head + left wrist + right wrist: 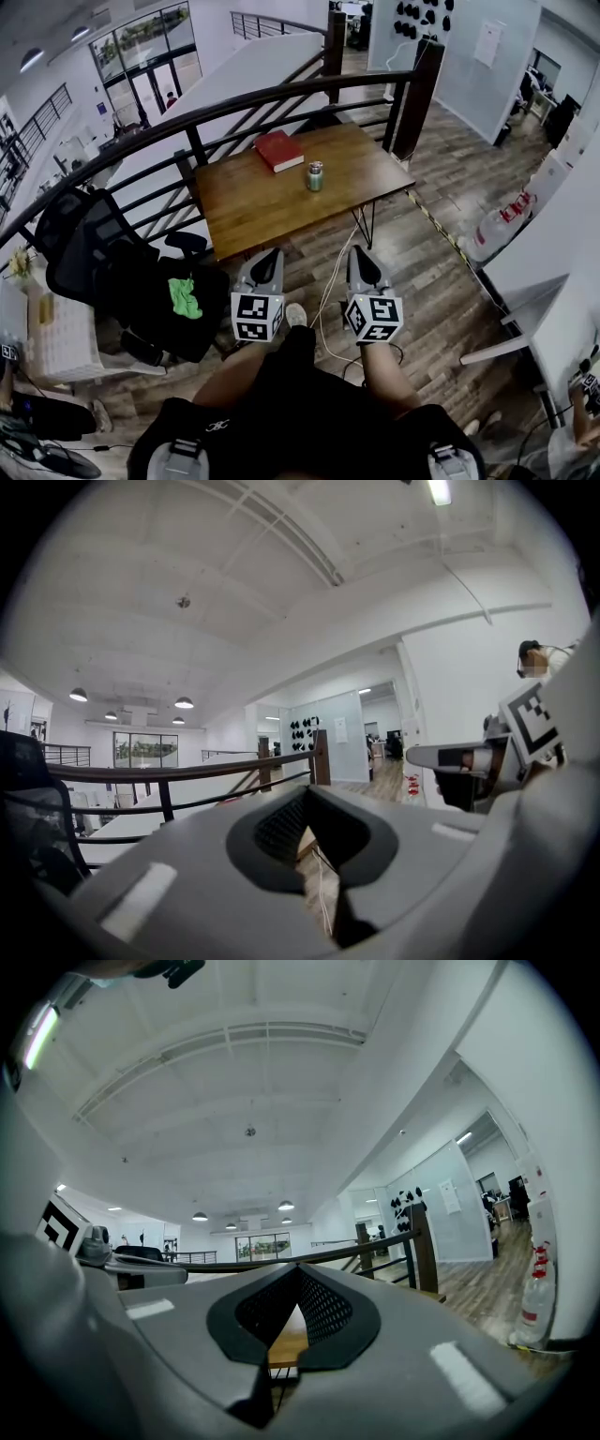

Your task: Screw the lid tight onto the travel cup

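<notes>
The left tongs (pixel 270 253) and right tongs (pixel 360 251), both closed and empty, hang well short of the small green, silver-lidded travel cup (pixel 315 176) standing between the brown wooden tabletop's (pixel 253 206) centre and right corner; arriving unopened could topple it.

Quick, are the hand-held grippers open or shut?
Left hand-held gripper: shut, holding nothing.
Right hand-held gripper: shut, holding nothing.
</notes>
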{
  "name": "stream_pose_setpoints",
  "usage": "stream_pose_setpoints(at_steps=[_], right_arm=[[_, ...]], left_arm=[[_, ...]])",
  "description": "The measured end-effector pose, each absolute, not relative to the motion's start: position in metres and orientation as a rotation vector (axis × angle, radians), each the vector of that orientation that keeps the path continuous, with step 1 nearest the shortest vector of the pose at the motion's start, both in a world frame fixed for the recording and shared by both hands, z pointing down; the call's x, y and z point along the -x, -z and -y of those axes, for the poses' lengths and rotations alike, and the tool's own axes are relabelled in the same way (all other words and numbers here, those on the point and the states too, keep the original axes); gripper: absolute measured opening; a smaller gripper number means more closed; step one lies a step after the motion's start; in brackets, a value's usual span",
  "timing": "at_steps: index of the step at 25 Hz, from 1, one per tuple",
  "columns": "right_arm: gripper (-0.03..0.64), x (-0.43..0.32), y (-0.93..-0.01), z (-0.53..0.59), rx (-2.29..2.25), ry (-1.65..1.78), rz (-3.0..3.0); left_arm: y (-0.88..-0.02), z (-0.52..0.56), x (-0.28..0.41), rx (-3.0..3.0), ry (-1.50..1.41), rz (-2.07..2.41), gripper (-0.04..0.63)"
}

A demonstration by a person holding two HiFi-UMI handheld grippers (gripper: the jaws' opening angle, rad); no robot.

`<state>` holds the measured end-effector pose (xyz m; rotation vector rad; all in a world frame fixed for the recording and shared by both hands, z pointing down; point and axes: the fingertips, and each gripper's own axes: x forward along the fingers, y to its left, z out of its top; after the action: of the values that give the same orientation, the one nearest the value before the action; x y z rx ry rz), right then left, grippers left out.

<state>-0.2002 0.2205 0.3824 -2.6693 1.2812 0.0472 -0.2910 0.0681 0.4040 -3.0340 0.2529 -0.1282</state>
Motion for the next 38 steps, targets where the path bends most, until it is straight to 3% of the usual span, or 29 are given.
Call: stream_pose_setpoints(at_steps=[14, 32, 38], right_arm=[[0.002, 0.087, -0.4, -0.164, 2.622, -0.04, -1.339], [0.002, -0.143, -0.392, 0.012, 2.587, 0.009, -1.468], [0.002, -0.193, -0.384, 0.045, 2.588, 0.045, -1.478]], left_arm=[[-0.43, -0.016, 0.165, 3.063, 0.173, -0.222, 0.051], [-0.428, 0.149, -0.054, 3.082, 0.184, -0.281, 0.051], [-0.422, 0.182, -0.097, 3.094, 0.209, -0.282, 0.051]])
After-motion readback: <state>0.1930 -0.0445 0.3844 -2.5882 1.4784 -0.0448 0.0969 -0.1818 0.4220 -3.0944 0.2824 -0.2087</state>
